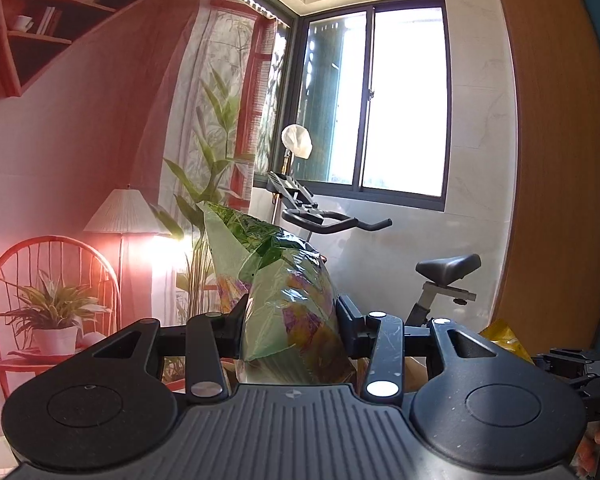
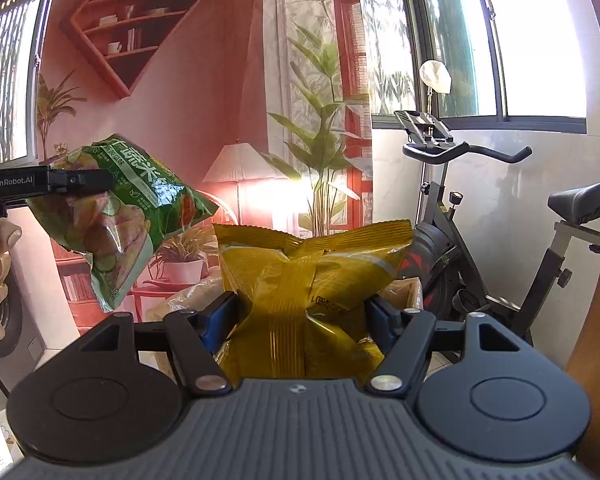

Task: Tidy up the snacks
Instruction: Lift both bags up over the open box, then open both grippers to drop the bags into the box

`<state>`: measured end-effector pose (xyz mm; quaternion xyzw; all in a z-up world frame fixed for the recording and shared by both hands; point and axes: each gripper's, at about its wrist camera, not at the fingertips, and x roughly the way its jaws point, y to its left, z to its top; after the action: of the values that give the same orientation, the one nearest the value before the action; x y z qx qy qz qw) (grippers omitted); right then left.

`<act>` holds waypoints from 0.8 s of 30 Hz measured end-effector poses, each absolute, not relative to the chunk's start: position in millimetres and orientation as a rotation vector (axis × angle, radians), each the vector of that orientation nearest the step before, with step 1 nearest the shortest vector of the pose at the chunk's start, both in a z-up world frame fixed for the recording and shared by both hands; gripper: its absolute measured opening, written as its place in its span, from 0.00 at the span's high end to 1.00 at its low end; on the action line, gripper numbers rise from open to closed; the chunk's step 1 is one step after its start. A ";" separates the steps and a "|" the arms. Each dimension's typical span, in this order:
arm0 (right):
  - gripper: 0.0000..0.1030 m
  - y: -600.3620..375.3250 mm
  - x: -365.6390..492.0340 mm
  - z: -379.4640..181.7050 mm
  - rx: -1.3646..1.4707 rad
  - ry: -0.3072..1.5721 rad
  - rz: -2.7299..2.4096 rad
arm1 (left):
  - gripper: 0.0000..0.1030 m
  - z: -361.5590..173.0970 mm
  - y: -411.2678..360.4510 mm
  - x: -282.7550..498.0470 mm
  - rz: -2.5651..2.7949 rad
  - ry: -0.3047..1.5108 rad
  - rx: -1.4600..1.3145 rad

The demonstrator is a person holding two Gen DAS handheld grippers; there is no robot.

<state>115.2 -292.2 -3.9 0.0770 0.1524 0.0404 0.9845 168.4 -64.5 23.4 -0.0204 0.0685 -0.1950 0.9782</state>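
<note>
Left hand-held gripper [image 1: 290,328] grasps a glossy green plastic snack bag [image 1: 288,304], raised at 9 o'clock of the right hand-held gripper [image 2: 304,316], which grasps a crinkled yellow foil snack bag [image 2: 312,280].

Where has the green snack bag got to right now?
The green snack bag is up in the air, clamped in the left gripper. In the right wrist view it hangs at the left, beside the yellow snack bag held by the right gripper.

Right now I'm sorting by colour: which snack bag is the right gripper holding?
The yellow bag, clamped in the right gripper; the green bag is in the left gripper.
</note>
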 end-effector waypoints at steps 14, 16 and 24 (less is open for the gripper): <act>0.32 -316.7 184.6 5.3 0.101 0.277 0.014 | 0.56 5.2 -110.2 239.9 -0.395 0.220 0.089; 0.32 -316.0 199.1 -0.3 0.093 0.286 0.005 | 0.56 -0.3 -116.6 250.1 -0.387 0.232 0.121; 0.32 -307.6 240.3 -40.9 0.100 0.378 -0.023 | 0.55 -42.1 -135.5 282.7 -0.355 0.333 0.240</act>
<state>240.3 -307.6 -40.9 0.0498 0.1878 -0.0112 0.9809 282.7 -135.5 -42.1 0.1185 0.1643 -0.1755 0.9634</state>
